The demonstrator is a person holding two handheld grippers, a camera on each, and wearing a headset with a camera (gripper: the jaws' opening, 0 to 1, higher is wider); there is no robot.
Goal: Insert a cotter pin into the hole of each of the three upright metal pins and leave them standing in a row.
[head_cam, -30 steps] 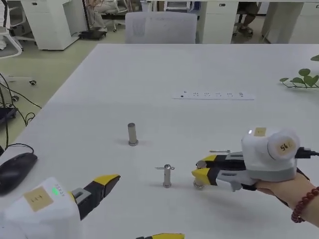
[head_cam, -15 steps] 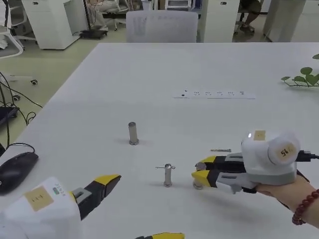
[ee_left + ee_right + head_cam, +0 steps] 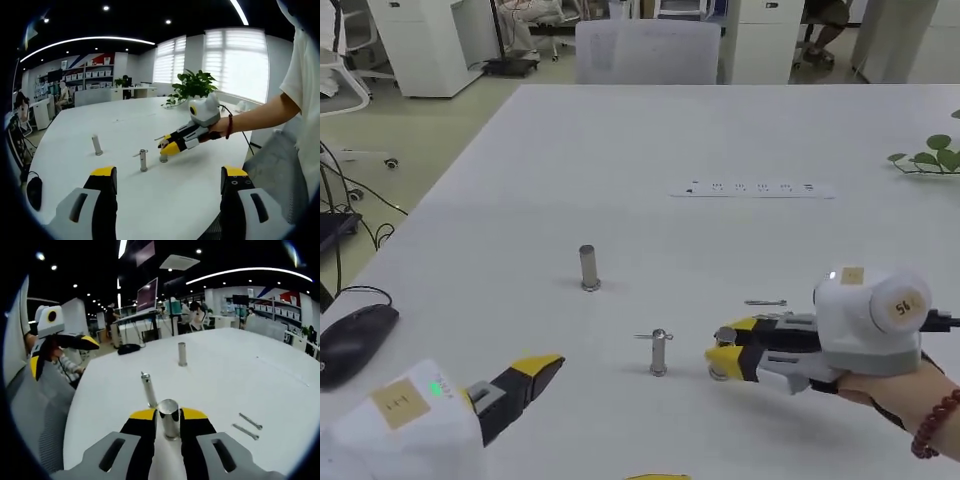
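The right tool [image 3: 720, 345] pinches an upright metal pin [image 3: 169, 422] on the tabletop [image 3: 720, 130], probably to steady it for a cotter pin [image 3: 765, 302] (lying near); the left tool [image 3: 168, 172] hangs spread.

The head view's bottom edge crops the left hand-held gripper [image 3: 605, 420].

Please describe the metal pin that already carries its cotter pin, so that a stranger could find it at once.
On the white table, nearer than the power strip, three short metal pins stand. Look at the middle pin, between the bare pin farther back and the third pin gripped by the right claw. Only it has a thin cotter pin crossing near its top.
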